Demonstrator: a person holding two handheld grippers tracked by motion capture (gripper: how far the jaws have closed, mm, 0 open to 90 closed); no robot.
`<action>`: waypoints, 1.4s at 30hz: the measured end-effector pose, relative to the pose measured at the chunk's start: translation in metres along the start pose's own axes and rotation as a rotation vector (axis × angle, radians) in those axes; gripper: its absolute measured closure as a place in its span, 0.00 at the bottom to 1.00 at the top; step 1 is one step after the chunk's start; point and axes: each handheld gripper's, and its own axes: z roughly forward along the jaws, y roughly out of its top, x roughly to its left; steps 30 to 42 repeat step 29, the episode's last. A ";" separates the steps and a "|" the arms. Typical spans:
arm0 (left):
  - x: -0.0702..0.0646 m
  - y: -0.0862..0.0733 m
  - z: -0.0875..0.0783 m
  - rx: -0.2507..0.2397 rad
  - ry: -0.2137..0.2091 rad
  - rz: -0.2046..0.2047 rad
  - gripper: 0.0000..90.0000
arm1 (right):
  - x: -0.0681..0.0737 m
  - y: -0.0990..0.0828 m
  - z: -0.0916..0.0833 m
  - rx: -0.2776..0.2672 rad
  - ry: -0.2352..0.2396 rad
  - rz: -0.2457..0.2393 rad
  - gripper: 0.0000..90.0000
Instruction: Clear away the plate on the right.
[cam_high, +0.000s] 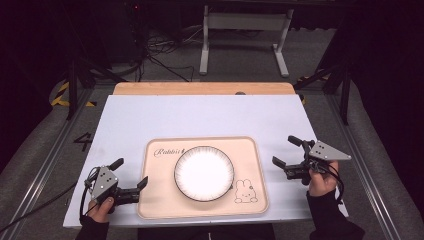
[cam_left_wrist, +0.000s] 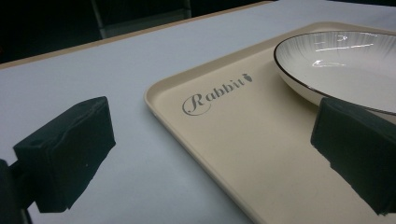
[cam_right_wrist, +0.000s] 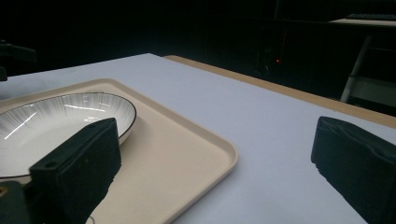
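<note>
High view: your left tongs (cam_high: 131, 173) and right tongs (cam_high: 286, 151) both gape wide, empty, flanking the tray (cam_high: 160, 200). Plate (cam_high: 203, 173) sits mid-tray on the desk (cam_high: 150, 117).

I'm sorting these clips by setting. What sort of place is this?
Probably a lab or recording studio, not a home: a white table on a bare metal frame, cables on the floor, dark surroundings, and a staged tray with one plate.

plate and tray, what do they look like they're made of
Plate: likely glazed ceramic, going by its glossy white surface with sharp highlights, fine radial lines and dark rim. Tray: probably matte plastic or melamine, beige with a faintly speckled surface, rounded moulded lip and printed lettering.
</note>
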 end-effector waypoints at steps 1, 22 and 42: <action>0.000 0.000 0.000 0.000 0.000 -0.002 0.00 | -0.001 -0.001 -0.001 0.003 -0.003 0.001 0.02; 0.000 0.000 0.000 -0.005 -0.003 -0.002 0.00 | -0.009 -0.034 -0.009 0.012 -0.002 0.109 0.05; 0.000 0.000 -0.001 -0.004 -0.006 -0.003 0.00 | -0.008 -0.034 -0.009 0.015 -0.004 0.100 0.05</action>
